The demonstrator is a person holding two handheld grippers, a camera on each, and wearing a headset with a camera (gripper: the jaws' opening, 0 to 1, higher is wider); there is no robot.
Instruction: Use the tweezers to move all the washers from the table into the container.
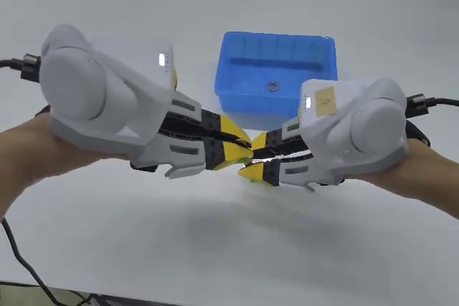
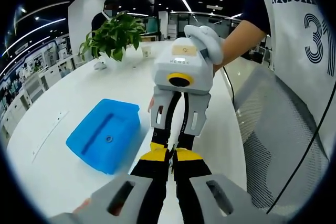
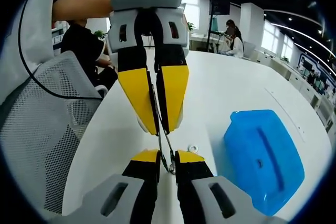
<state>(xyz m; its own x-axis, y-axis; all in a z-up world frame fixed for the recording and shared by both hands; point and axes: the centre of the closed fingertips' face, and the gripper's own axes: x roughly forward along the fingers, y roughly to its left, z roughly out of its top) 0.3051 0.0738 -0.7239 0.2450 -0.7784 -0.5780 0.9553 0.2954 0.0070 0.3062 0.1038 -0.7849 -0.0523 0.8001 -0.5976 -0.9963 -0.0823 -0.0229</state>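
Right gripper (image 3: 168, 157): fingers closed on tweezers (image 3: 166, 148) | left gripper (image 3: 160, 128): fingers clamped on the same tweezers, tip to tip | tweezers' long axis ran gripper to gripper | washer (image 3: 193, 148) lay on surface (image 3: 226, 93) just beside right fingers, on the blue container (image 3: 262, 158) side

Blue container (image 1: 276, 69) with washer (image 1: 272, 86) inside, thin tweezers (image 3: 163, 135) between jaws

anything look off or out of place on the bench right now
Nothing spilled or damaged. The blue container sits level with one washer inside; a second washer lies on the table near it. One oddity: the tweezers appear pinched by the left gripper and right gripper at once, tip to tip.
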